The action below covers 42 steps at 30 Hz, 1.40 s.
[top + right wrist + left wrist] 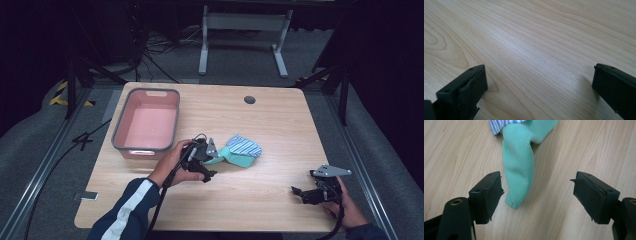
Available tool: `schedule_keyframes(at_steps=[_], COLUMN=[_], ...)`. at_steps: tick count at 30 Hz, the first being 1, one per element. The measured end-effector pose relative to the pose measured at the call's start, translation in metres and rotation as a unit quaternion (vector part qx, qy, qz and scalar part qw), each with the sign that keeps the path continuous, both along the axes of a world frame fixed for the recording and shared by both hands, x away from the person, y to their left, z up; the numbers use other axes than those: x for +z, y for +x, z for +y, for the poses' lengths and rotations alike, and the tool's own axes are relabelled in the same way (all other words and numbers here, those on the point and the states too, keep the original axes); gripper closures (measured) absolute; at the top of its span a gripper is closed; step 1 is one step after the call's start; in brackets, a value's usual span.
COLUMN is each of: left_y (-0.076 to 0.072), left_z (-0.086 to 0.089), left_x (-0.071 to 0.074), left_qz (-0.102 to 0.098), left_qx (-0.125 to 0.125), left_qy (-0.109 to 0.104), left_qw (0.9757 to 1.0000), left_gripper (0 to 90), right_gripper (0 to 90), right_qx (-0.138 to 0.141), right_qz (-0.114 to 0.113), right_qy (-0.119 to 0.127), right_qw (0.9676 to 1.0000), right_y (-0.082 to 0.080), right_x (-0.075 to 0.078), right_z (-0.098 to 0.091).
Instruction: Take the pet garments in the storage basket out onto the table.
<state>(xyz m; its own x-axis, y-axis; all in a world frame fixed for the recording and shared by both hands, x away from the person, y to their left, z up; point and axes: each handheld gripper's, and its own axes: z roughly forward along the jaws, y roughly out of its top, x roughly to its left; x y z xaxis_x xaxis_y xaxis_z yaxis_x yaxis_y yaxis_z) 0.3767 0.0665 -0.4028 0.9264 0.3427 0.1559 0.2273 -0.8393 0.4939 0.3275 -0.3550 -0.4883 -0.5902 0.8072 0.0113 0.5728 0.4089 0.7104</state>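
While open, tongs (537,195) straddle green cloth (518,162)

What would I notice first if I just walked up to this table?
Probably the mint-green cloth with a blue-striped cloth on top, bunched mid-table. The left gripper stands open around the green cloth's loose end. A pink bin sits at the far left, and the right gripper waits open near the front right corner.

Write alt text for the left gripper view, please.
A mint-green knitted cloth strip lies on the light wooden table, its end between the open black jaws of the left gripper, close beside one jaw and well clear of the other. A blue-and-white striped cloth shows at the top edge.
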Motion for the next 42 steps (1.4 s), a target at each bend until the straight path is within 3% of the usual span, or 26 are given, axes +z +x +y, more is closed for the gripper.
schedule_keyframes(at_steps=[7, 20, 32, 42], left_y=[-0.015, -0.034, -0.047, -0.054], left_z=[0.017, 0.060, 0.104, 0.143], left_x=[-0.007, -0.023, -0.033, -0.047], left_qz=[-0.007, -0.011, -0.018, -0.010], left_qx=[-0.013, 0.006, 0.037, 0.062], left_qy=[0.013, 0.029, 0.027, 0.015], left_qw=[0.9998, 0.9995, 0.9988, 0.9980], left_gripper=[23.2, 23.0, 22.3, 20.6], right_gripper=[0.3, 0.2, 0.2, 0.3], right_qx=[0.000, 0.000, 0.000, -0.001], right_qz=[0.000, 0.000, 0.000, 0.000], right_qy=[0.000, 0.000, 0.000, 0.000], right_qw=[1.0000, 1.0000, 1.0000, 1.0000], right_y=[0.000, 0.000, 0.000, 0.000], right_x=[0.000, 0.000, 0.000, 0.000], right_z=[0.000, 0.000, 0.000, 0.000])
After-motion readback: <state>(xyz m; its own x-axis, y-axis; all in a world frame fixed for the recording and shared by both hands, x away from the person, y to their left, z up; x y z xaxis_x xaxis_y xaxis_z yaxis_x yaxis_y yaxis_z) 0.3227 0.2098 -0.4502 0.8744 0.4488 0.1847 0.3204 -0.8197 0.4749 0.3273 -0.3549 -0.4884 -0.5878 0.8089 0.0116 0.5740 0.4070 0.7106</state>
